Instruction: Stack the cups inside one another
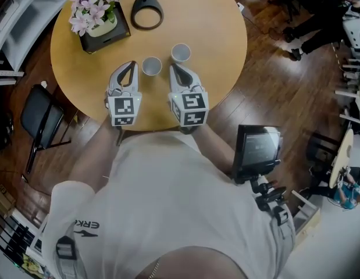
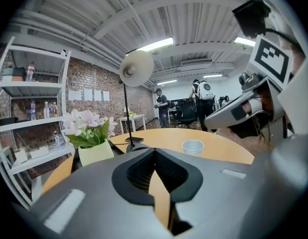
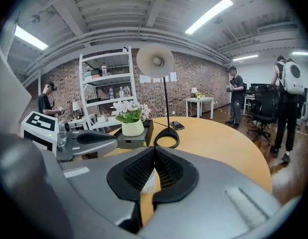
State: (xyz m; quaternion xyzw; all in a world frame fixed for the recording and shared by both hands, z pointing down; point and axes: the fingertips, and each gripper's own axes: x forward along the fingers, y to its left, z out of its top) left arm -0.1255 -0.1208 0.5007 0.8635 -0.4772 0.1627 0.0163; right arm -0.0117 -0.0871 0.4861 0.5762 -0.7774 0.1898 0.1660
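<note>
1. While the head view gives me both cups at once on the round table, the near cup and the far cup, each gripper view offers only one. The left gripper view has a cup standing clear on the tabletop right of its jaws, and I cannot tell which one it is. The right gripper view catches only a sliver of a cup through the notch behind its jaw tips.
2. Only the gripper views show me the lamp's head, the shelving and people standing in the room.
3. From above, the left gripper and right gripper sit side by side. Both claws are pressed together on nothing, as their own views confirm.
4. The near cup stands between the two grippers' tips, and the far cup is just ahead of the right gripper. The cups are apart, not nested.
5. Each cup is small, pale and upright, mouth upward.
6. My count: two cups, two grippers, one pot of flowers, one lamp base, one phone.
</note>
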